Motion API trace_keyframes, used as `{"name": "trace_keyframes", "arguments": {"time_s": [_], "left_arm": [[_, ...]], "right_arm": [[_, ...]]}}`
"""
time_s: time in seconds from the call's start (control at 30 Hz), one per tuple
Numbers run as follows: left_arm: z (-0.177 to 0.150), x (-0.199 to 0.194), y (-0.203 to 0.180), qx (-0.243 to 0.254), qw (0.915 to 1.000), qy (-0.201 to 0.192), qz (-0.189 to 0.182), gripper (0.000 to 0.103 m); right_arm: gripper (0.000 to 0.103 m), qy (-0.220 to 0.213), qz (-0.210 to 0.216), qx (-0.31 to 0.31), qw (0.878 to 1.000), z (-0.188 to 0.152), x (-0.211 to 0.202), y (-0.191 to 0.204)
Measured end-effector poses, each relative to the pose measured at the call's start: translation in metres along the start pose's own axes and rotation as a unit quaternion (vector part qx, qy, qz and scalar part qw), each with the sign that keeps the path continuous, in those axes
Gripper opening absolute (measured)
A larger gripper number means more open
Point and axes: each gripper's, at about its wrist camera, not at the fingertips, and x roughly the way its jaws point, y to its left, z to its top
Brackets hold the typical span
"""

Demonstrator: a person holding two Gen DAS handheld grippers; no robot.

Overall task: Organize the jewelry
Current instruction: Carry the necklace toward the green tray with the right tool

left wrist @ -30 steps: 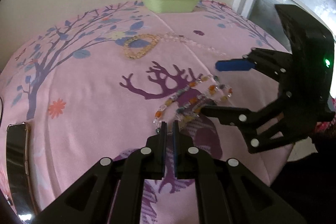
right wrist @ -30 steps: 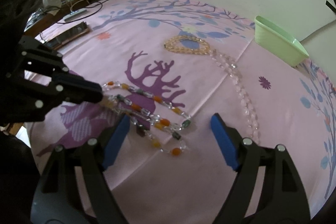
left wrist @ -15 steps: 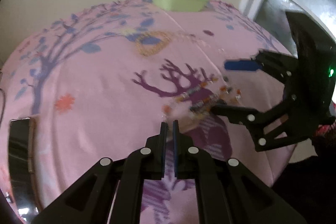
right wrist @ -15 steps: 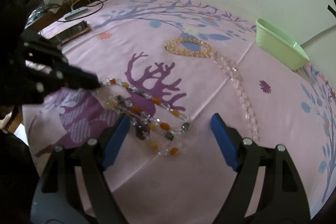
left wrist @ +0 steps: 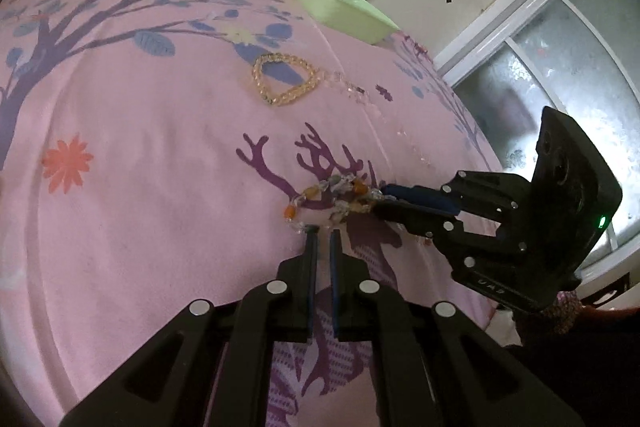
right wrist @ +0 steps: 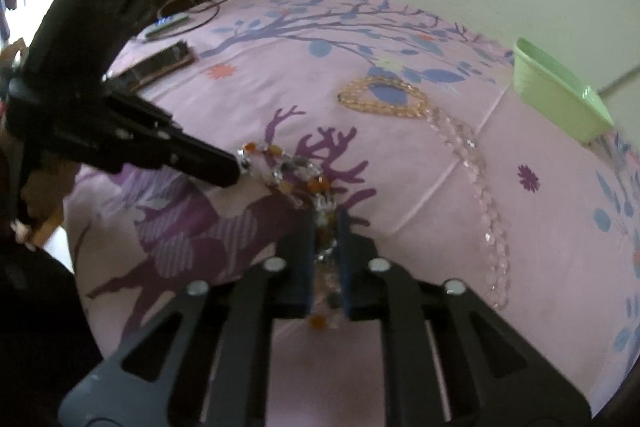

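Note:
A necklace of orange, grey and clear beads [left wrist: 340, 191] lies bunched on the pink printed cloth. My right gripper [right wrist: 325, 223] is closing on it, with beads [right wrist: 288, 175] pinched between its blue pads. It enters the left wrist view from the right [left wrist: 380, 197]. My left gripper [left wrist: 322, 231] is shut, its tips resting at the necklace's other end [right wrist: 234, 173]. Whether it pinches the cord I cannot tell.
A yellow bead bracelet [right wrist: 384, 99] lies farther back, touching a long strand of clear pink beads [right wrist: 480, 187]. A green bowl [right wrist: 560, 99] stands at the far edge by the wall. A dark flat case [right wrist: 164, 61] and cables lie at the far left.
My right gripper's jaws have gone from wide open to nearly together around the beaded necklace. The necklace has bunched up. My left gripper has rolled and shifted, staying at the necklace's end.

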Motion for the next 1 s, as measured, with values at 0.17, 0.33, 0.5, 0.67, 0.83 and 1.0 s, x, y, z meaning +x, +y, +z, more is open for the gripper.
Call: {"name": "trace_keyframes", "arguments": {"time_s": [0.17, 0.33, 0.5, 0.67, 0.83, 1.0], "left_arm": [[0.003, 0.007, -0.019, 0.044, 0.9984, -0.011, 0.034, 0.000], [0.010, 0.002, -0.036, 0.092, 0.9940, -0.029, 0.051, 0.000], [0.023, 0.003, -0.033, 0.086, 0.9947, -0.029, 0.048, 0.000], [0.043, 0.008, -0.049, 0.108, 0.9920, -0.050, 0.040, 0.000], [0.064, 0.016, -0.075, 0.154, 0.9849, -0.070, 0.038, 0.000], [0.088, 0.028, -0.091, 0.165, 0.9834, -0.075, 0.013, 0.000]], "right_arm": [[0.009, -0.021, 0.014, 0.046, 0.999, 0.001, -0.013, -0.013], [0.009, -0.044, 0.001, 0.057, 0.997, 0.009, -0.031, -0.026], [0.009, -0.062, -0.009, 0.064, 0.996, 0.020, -0.045, -0.040], [0.009, -0.076, -0.018, 0.071, 0.994, 0.027, -0.057, -0.050], [0.009, -0.095, -0.025, 0.075, 0.992, 0.037, -0.073, -0.058], [0.009, -0.119, -0.032, 0.080, 0.989, 0.050, -0.088, -0.070]]}}
